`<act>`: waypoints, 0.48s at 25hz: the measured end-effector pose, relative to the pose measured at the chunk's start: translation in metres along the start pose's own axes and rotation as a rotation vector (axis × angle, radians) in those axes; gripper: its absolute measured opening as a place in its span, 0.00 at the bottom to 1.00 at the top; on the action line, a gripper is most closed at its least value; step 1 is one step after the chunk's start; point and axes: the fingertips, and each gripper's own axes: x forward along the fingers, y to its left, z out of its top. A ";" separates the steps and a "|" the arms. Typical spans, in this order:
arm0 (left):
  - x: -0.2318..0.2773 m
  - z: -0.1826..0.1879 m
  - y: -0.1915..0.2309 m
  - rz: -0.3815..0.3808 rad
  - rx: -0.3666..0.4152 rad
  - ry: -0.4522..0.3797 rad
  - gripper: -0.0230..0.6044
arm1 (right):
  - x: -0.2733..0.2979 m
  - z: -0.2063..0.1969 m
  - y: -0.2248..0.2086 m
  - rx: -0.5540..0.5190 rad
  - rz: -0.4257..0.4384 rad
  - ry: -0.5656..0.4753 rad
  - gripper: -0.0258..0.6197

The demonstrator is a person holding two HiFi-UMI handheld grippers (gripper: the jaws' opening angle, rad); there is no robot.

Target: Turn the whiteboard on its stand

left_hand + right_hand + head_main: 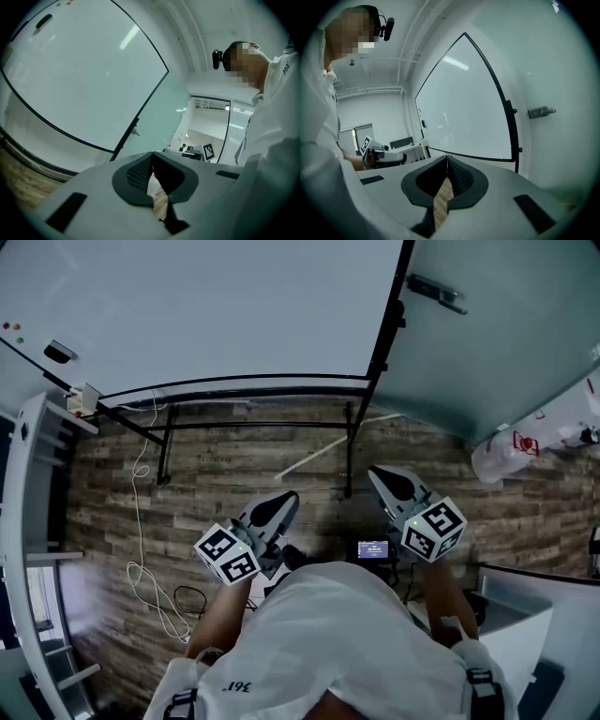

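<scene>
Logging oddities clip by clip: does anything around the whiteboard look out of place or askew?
A white cable trails in loose loops across the wooden floor left of the whiteboard stand, and a pale rod lies slanted on the floor beneath it. Nothing looks spilled or broken.

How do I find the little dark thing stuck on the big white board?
Find the big whiteboard in its black frame. Near its left end in the head view sits a dark oblong block. The coloured dots beside it are tiny and round; it is bigger, long and dark.
</scene>
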 end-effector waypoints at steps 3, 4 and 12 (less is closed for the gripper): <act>-0.003 0.005 0.006 -0.004 0.011 0.004 0.05 | 0.001 0.004 -0.003 0.020 -0.022 -0.029 0.08; -0.005 0.006 0.009 -0.009 0.015 0.007 0.05 | 0.001 0.005 -0.004 0.020 -0.032 -0.037 0.08; -0.021 0.013 0.027 -0.049 0.043 0.043 0.05 | 0.011 0.009 -0.005 0.013 -0.105 -0.077 0.09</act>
